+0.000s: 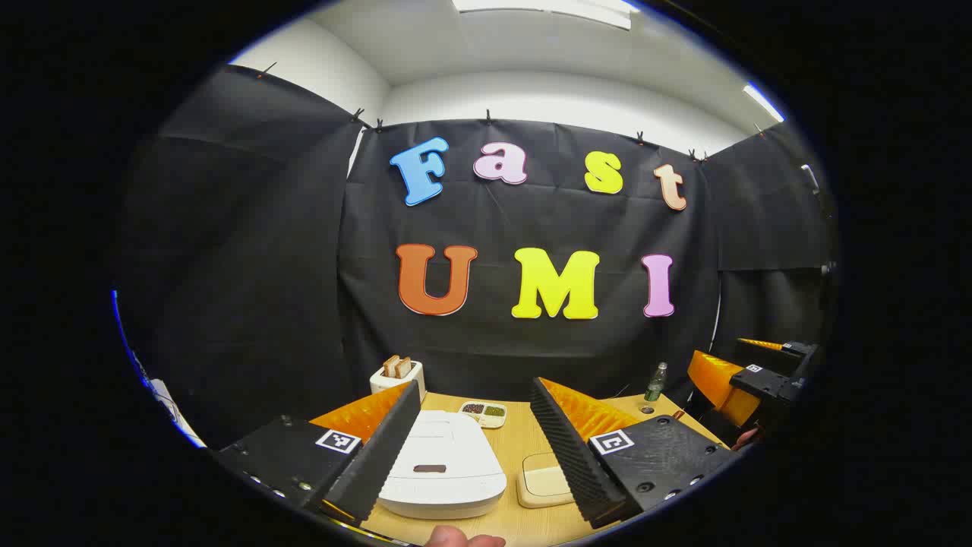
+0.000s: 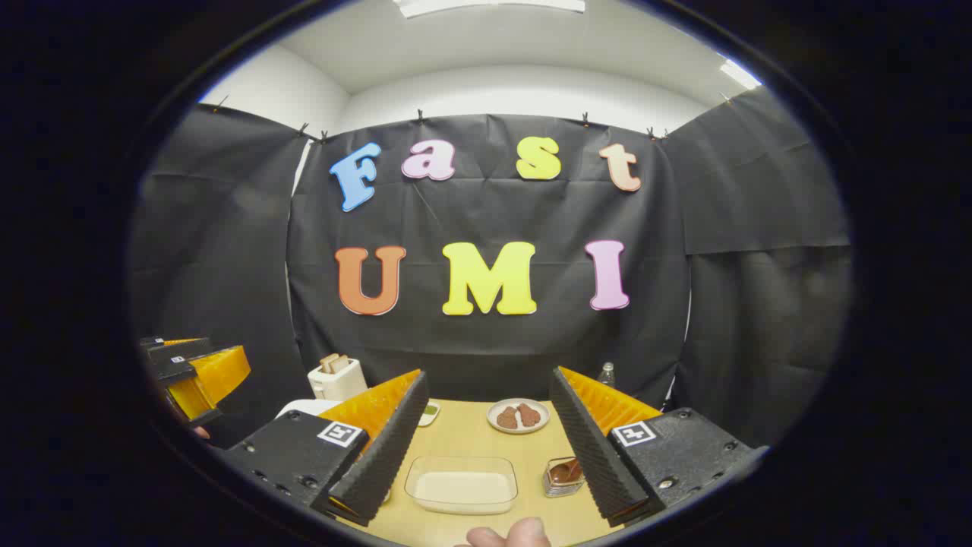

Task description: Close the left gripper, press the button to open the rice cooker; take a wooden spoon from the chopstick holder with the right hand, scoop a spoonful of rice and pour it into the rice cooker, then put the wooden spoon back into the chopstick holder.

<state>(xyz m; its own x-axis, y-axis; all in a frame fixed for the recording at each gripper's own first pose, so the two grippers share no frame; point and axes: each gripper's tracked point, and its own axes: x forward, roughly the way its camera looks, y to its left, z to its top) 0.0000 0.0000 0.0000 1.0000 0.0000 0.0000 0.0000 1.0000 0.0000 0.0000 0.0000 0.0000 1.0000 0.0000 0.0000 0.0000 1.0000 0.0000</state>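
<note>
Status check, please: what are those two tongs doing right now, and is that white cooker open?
Both tongs, left and right, open, empty. Rice cooker lid shut, button unpressed. Rice dish waiting. Nothing in the way.

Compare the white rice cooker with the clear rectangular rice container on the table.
The white rice cooker is opaque with a rounded body; the clear rectangular rice container is see-through and shallow. The rice cooker has its lid shut, hiding the inside; the rice container has no lid on, with pale rice showing. The cooker carries a dark slot on its lid; the container is plain. Both rest flat on the wooden table.
</note>
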